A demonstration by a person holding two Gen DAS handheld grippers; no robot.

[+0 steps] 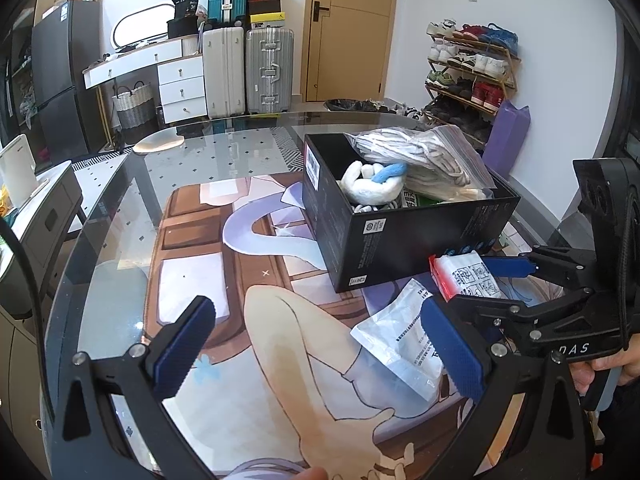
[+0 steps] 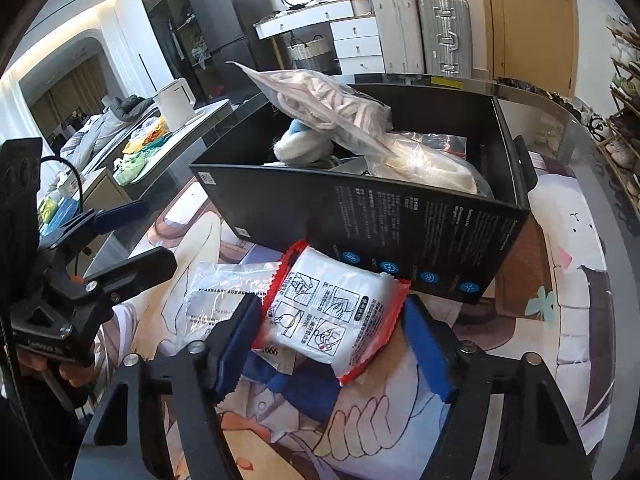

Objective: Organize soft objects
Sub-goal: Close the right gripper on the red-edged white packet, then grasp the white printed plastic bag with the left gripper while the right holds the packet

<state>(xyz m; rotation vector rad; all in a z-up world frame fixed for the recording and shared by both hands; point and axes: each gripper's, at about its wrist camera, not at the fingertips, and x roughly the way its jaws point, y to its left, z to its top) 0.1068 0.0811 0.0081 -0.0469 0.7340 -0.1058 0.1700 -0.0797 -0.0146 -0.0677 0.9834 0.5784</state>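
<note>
1. At the left, the left hand-held gripper point(image 1: 316, 348) hovers low over the surface point(image 1: 120, 216) with its jaws wide apart and nothing between them.
2. Just right of it lies a flat clear pouch point(image 1: 400, 340), crinkly plastic with printed text, resting on the mat point(image 1: 224, 264).
3. Further right, the right hand-held gripper point(image 2: 324, 346) reaches in with blue ribbed pads point(image 2: 236, 344) on either side of a white packet point(image 2: 332, 312); whether they touch it I cannot tell.
4. The packet is soft and pillow-shaped, with red serrated ends, and lies beside the box point(image 2: 360, 216).
5. The box is black card, open-topped, holding a white-and-blue plush point(image 1: 372, 184) and a zip bag point(image 1: 420, 156) of pale fabric.
6. The surface is glass with a printed cartoon mat; behind stand suitcases point(image 1: 248, 72), a door point(image 1: 352, 28) and a shoe rack point(image 1: 472, 72).
</note>
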